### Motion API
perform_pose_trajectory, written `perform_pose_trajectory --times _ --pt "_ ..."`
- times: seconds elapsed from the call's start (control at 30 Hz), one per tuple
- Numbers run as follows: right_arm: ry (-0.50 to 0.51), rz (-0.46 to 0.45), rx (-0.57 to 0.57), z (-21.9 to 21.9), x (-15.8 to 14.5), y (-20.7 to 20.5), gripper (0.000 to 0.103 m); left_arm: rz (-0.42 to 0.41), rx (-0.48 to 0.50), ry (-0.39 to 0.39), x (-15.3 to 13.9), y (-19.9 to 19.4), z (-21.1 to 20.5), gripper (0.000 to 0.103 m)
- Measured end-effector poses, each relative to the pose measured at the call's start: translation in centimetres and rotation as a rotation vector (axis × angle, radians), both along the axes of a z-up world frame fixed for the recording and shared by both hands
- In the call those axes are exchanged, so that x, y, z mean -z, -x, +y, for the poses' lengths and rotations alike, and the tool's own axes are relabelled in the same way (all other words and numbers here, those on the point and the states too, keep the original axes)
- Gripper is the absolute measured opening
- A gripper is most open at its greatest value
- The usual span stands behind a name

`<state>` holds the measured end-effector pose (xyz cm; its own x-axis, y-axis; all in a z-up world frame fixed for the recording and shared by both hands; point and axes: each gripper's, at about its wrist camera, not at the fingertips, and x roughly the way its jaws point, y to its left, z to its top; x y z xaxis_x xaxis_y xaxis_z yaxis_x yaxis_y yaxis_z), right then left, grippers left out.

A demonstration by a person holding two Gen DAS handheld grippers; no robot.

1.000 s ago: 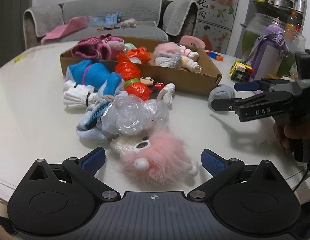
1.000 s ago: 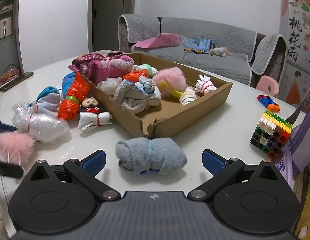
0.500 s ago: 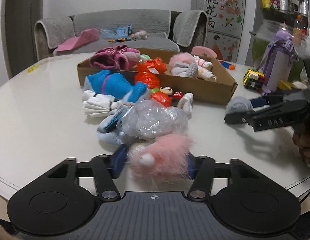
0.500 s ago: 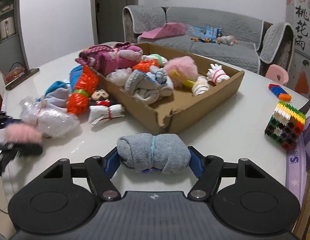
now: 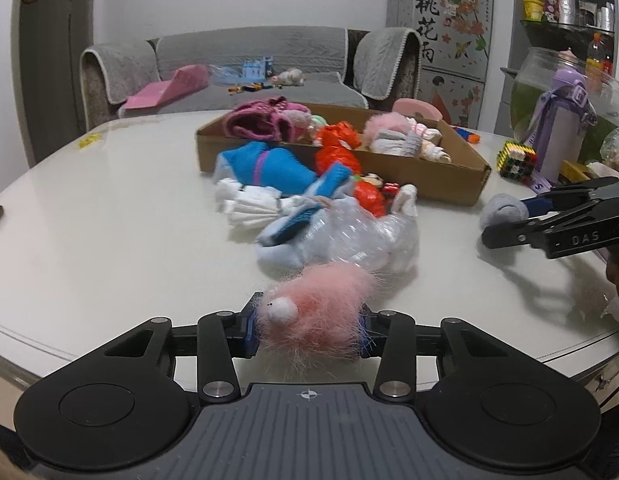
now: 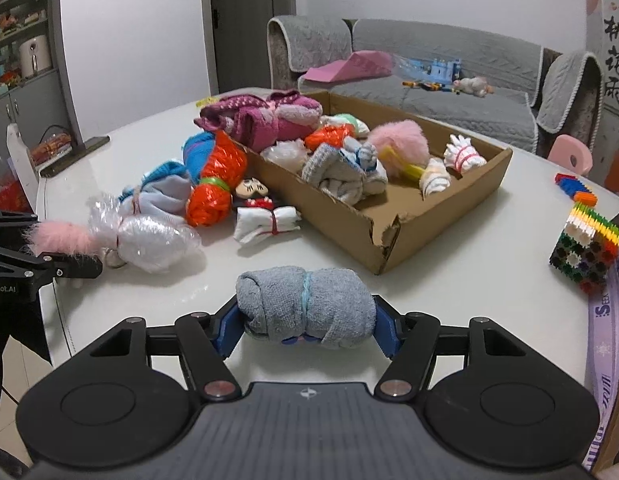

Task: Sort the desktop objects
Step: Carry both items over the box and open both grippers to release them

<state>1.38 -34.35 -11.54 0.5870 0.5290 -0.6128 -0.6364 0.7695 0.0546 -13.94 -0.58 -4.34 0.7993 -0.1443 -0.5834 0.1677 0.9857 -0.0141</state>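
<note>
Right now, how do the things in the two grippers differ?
The pink fluffy toy in the left gripper is long-haired, with a white ball; the grey sock roll in the right gripper is knitted and tied with a blue band. Both are soft and pinched sideways between blue pads.

Left claw, right claw: black linkage arms, blue pads, silver screws, ribbed grey housing, crosshair mark.

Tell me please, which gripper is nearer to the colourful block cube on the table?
Right. The right gripper holds a grey sock roll near the cube; the left gripper is farther away.
</note>
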Motion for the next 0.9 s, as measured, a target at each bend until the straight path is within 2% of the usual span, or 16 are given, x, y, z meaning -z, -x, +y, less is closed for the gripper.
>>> perform_pose_trajectory --times 0.3,0.5,0.9 --pt "-0.041 -0.007 0.011 -0.3 -0.6 -0.1 0.061 -0.046 -0.023 -0.003 -1.7 0.7 2.3 0.049" --pt "-0.086 -0.03 0.034 -1.2 -1.5 0.1 0.061 -0.095 -0.035 0.002 -3.8 0.9 3.7 0.049" --pt "-0.209 -0.19 0.133 -2.8 -5.6 0.8 0.061 -0.234 -0.044 -0.035 -10.9 -0.9 5.9 0.049"
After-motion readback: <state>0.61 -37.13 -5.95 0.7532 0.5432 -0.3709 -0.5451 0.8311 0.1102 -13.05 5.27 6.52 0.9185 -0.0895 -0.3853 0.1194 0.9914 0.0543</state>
